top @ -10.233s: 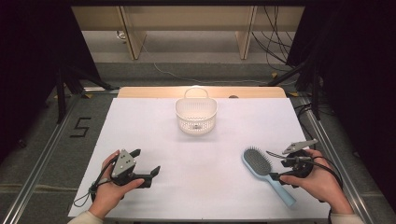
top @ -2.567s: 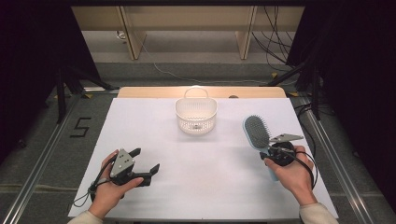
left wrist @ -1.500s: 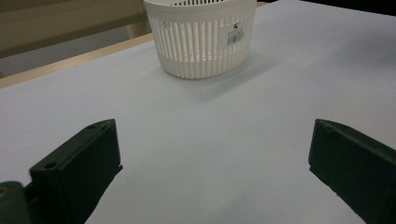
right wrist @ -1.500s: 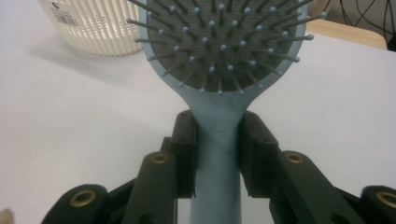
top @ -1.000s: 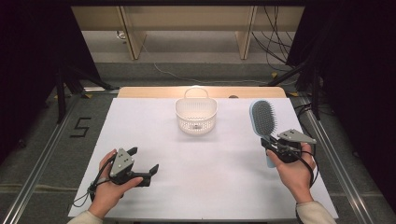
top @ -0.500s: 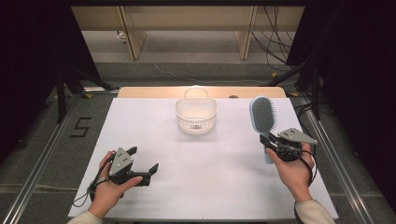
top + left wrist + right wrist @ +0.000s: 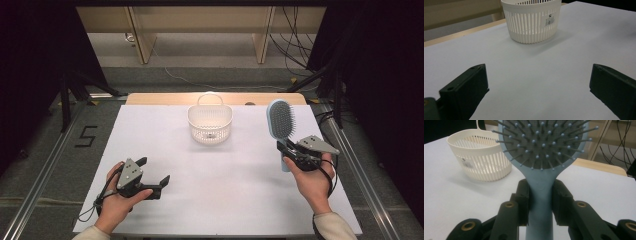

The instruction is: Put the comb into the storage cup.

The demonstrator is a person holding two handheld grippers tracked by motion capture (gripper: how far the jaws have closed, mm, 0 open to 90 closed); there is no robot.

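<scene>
- My right gripper (image 7: 285,148) pinches the brush (image 7: 280,125) by its handle, head up, right of basket (image 7: 210,124), off the table (image 7: 220,200).
- Left gripper (image 7: 152,172) spread wide, nothing in it, near-left of basket.
- Nothing btwn brush & basket.

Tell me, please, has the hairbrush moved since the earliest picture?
Yes. The hairbrush, then flat near the table's front edge, now stands lifted in the right hand-held gripper, farther back, level with the white basket.
</scene>
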